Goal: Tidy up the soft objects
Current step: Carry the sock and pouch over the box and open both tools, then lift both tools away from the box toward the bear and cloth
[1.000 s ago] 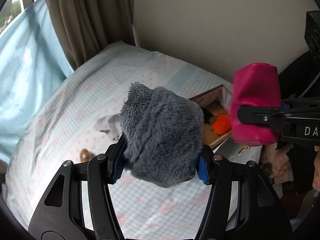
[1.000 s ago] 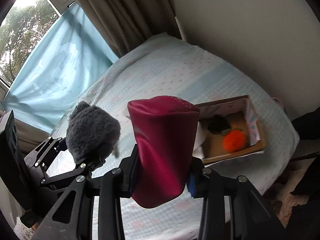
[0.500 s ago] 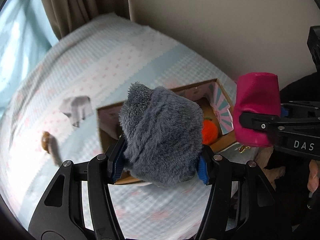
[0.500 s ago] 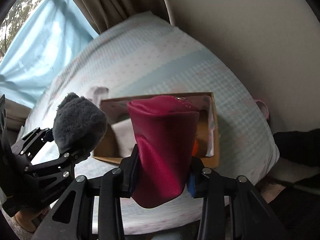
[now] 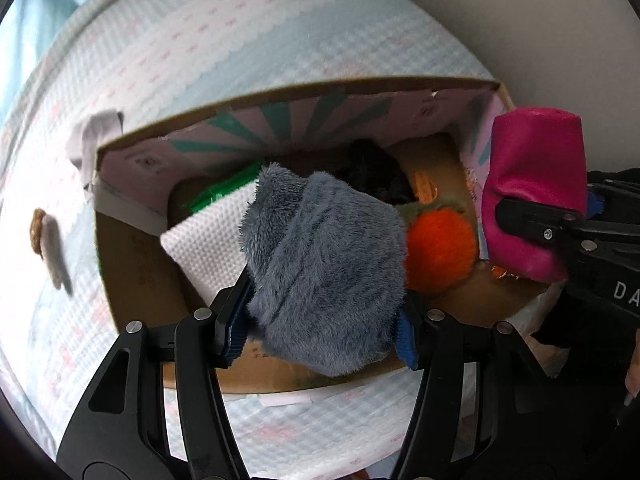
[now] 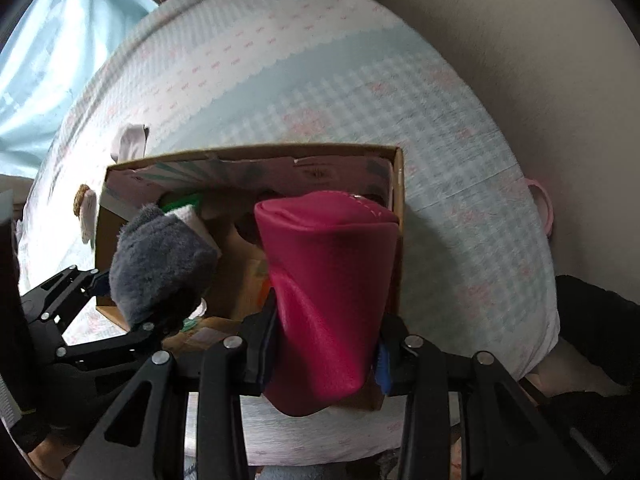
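Note:
My left gripper (image 5: pixel 322 336) is shut on a grey fluffy pouch (image 5: pixel 324 264) and hangs straight above an open cardboard box (image 5: pixel 132 248) on the bed. My right gripper (image 6: pixel 322 356) is shut on a magenta leather pouch (image 6: pixel 328 288), just over the box's right end (image 6: pixel 398 208). Each gripper shows in the other's view: the grey pouch (image 6: pixel 160 268) at left, the magenta pouch (image 5: pixel 532 196) at right. Inside the box lie an orange plush fruit (image 5: pixel 440 252), a white textured cloth (image 5: pixel 208 240), something green (image 5: pixel 224 192) and a dark furry item (image 5: pixel 376 172).
The box sits near the bed's edge on a checked pale blue and pink sheet (image 6: pixel 320 72). A small grey cloth (image 5: pixel 94 136) and a little brown-tipped toy (image 5: pixel 48 244) lie on the bed left of the box. A wall (image 6: pixel 520 20) runs behind; a pink ring (image 6: pixel 544 204) hangs off the bed's right side.
Both grippers came down and tipped over toward the box, which now fills the views from above. Both pouches stay clamped as before.

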A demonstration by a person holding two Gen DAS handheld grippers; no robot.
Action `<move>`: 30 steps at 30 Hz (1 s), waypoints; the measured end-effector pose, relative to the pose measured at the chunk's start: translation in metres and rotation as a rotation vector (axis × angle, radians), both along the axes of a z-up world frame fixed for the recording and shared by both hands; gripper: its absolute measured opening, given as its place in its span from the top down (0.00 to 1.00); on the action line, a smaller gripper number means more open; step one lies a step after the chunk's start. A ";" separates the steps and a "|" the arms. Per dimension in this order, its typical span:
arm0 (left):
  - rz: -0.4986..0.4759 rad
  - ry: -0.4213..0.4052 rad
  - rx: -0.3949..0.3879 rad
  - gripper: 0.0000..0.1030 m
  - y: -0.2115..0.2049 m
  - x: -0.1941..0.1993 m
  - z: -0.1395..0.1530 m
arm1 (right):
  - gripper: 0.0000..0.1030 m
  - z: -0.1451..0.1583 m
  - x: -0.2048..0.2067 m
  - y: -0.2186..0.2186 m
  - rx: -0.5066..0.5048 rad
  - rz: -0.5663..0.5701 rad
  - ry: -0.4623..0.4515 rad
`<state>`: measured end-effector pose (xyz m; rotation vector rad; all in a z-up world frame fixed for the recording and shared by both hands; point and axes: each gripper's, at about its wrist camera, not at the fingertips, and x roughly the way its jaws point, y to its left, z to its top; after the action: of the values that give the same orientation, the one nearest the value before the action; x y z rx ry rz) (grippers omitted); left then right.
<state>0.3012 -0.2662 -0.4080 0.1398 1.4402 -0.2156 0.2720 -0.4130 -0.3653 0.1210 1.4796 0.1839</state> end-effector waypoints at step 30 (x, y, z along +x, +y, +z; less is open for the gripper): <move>0.014 -0.132 0.015 0.00 0.028 -0.020 0.089 | 0.00 0.065 -0.021 0.000 0.069 -0.080 -0.180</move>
<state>0.2812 -0.2387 -0.3186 0.1532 1.3110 -0.1814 0.2507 -0.4128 -0.3002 0.2138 1.2872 0.1767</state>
